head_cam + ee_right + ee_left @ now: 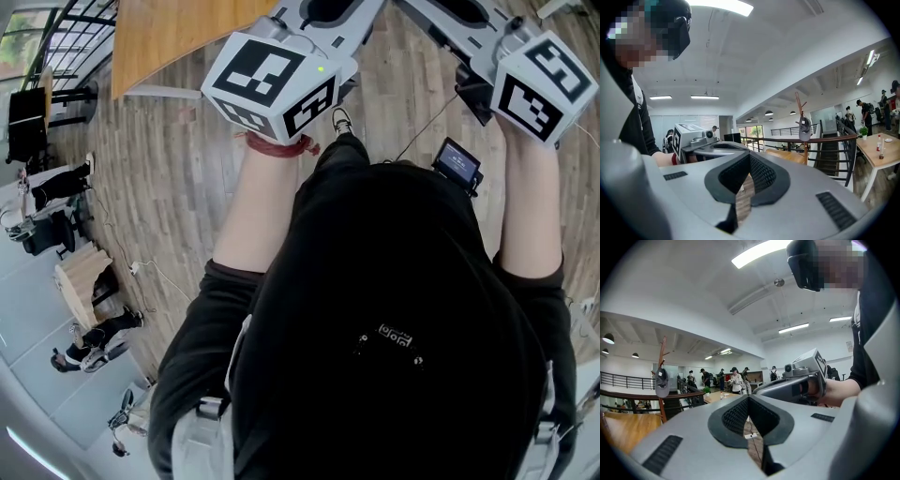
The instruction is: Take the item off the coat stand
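- Looks like the very start of the task: standing on a wooden floor [187,187], well apart from the coat stand [662,376], which seems to rise beyond a dark railing [825,138].
- Shows the stand as a thin wooden pole with angled pegs, far left in the left gripper view and right of centre in the right gripper view.
- Holds the left gripper [749,400] and right gripper [750,158] side by side, both with jaws pressed together on nothing.
- Finds the item, a grey cap [662,383], hanging partway up the pole, untouched.
- Probably calls next for walking closer, spreading one pair of jaws and lining them up on the cap's edge.
- Cuts both jaw tips off at the top of the head view; hides the stand's foot behind the railing; leaves the peg under the cap too small to make out.
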Motion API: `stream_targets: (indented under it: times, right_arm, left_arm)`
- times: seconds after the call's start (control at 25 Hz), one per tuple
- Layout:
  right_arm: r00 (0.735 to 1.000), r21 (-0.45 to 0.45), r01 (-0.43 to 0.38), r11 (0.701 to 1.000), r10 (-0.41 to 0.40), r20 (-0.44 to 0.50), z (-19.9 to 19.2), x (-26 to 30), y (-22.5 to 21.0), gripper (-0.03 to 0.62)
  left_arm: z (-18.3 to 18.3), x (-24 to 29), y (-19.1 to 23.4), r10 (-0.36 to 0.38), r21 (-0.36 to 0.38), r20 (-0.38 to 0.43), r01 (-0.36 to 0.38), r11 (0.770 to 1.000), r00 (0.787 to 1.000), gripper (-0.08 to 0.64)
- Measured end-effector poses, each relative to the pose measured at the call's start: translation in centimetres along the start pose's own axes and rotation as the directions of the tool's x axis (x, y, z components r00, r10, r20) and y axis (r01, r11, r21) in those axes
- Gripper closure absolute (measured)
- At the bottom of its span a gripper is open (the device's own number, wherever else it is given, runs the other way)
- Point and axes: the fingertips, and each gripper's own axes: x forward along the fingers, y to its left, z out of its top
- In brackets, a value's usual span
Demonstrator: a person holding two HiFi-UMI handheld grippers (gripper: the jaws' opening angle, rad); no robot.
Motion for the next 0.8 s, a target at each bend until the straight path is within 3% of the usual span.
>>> stream_targets:
  times: [0.4, 0.8]
  right_arm:
    - [0.998, -0.017, 0.058, 0.998, -0.059, -0.024, 0.7, 0.8, -1.9, 0.580]
    - [0.995, 0.005, 0.073, 0.997, -0.072, -0.063, 0.8, 4.6, -4.4, 0.580]
  left_arm:
    - [0.5, 1.4, 1.7, -0.049, -0.019, 0.030, 0.050, 0.999, 0.998, 0.555]
    - [-0.5, 2.4, 5.9, -0.073, -0.035, 0.017, 0.074, 0.997, 0.997, 0.555]
